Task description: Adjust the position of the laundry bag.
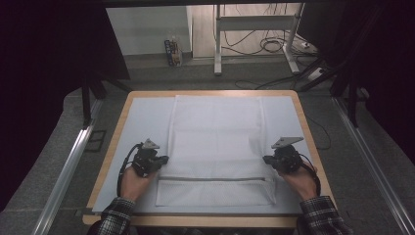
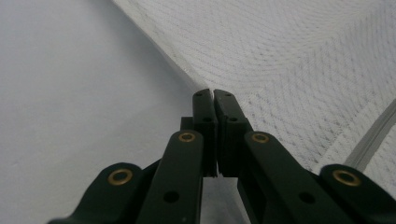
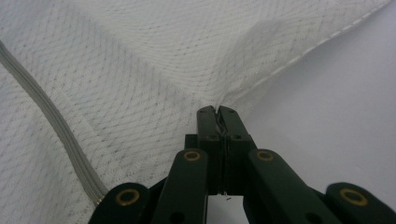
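**Two thin pinches on a mesh bag: where the hold could fail**

In the left gripper view, the left gripper (image 2: 213, 93) has its jaws pressed together at the centre of the frame, their tips at the side hem of the white mesh bag (image 2: 299, 60), which fills the upper right; the fabric lifts into a small ridge there, so the edge seems to be pinched, though by very little cloth. In the right gripper view, the right gripper (image 3: 217, 111) is likewise clamped, with a sliver of stitched hem visible between its tips at mid-frame and a fold rising from that spot.

In the high view the bag (image 1: 215, 147) lies flat in the middle of the frame on the pale mat (image 1: 147, 117), with the grey zipper (image 1: 215, 178) running across near its lower edge. The left gripper (image 1: 164, 159) holds one side and the right gripper (image 1: 266, 160) the other, level with each other.

The likely risks, as I judge them:
- Either bite is shallow, so a lift or pull could slip the hem free.
- Uneven movement of the two hands would skew the fold or drag the bag across the mat.
- Open mesh could snag on a jaw tip at release.
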